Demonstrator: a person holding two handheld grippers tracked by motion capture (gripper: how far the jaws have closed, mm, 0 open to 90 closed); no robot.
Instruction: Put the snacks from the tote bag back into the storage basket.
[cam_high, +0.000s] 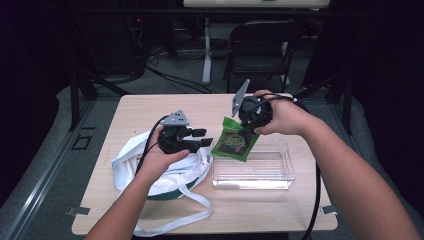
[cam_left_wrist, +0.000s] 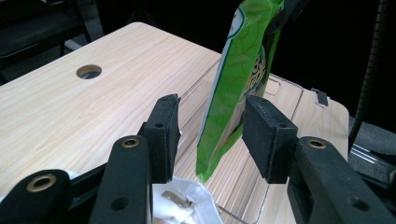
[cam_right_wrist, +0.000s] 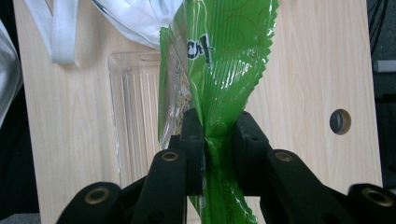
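Note:
A green snack packet (cam_high: 234, 141) hangs upright above the left end of a clear plastic tray (cam_high: 260, 172). My right gripper (cam_high: 239, 126) is shut on its crimped top edge; in the right gripper view the pads (cam_right_wrist: 194, 135) pinch the green packet (cam_right_wrist: 219, 60) from both sides. My left gripper (cam_high: 204, 139) stands open beside it, over a white cloth bag (cam_high: 167, 172). In the left gripper view the packet (cam_left_wrist: 238, 70) hangs between the open gripper's (cam_left_wrist: 212, 119) jaws, with a gap at the left pad (cam_left_wrist: 163, 126).
The clear tray (cam_right_wrist: 135, 102) lies on the wooden table (cam_high: 150, 107) at centre right. The white bag's straps (cam_high: 190, 220) trail toward the front edge. A cable hole (cam_left_wrist: 88, 71) sits in the tabletop. A folding chair (cam_high: 262, 47) stands behind the table.

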